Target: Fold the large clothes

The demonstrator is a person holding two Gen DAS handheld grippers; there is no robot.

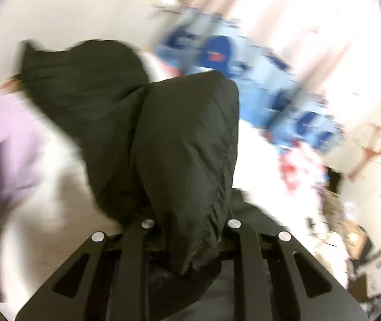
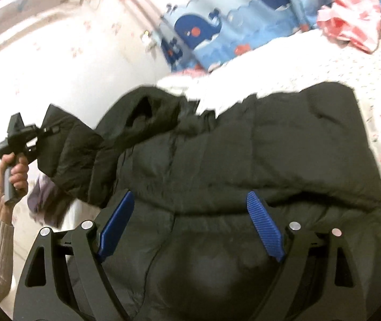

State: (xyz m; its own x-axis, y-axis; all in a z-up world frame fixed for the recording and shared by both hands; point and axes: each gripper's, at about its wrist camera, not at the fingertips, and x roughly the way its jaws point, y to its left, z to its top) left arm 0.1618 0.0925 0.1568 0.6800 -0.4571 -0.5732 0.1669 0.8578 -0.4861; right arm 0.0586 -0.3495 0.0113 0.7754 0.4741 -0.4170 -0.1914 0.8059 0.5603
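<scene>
Left wrist view: the left tongs (image 1: 190, 243) are clenched on a sleeve (image 1: 187, 144) of the black padded coat (image 1: 83, 85); the slick fabric may slip out. Right wrist view: the right tongs (image 2: 190, 227) are held released over the coat's body, spread on the bed (image 2: 377, 85); the unpinned body may be dragged.

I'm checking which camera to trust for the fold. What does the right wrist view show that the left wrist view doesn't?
Right wrist only: the open right gripper above the jacket's spread body, and the hand holding the left gripper shut on a sleeve. Left wrist only: lilac cloth. Both: black puffer jacket, whale-print fabric, red-and-white cloth.
</scene>
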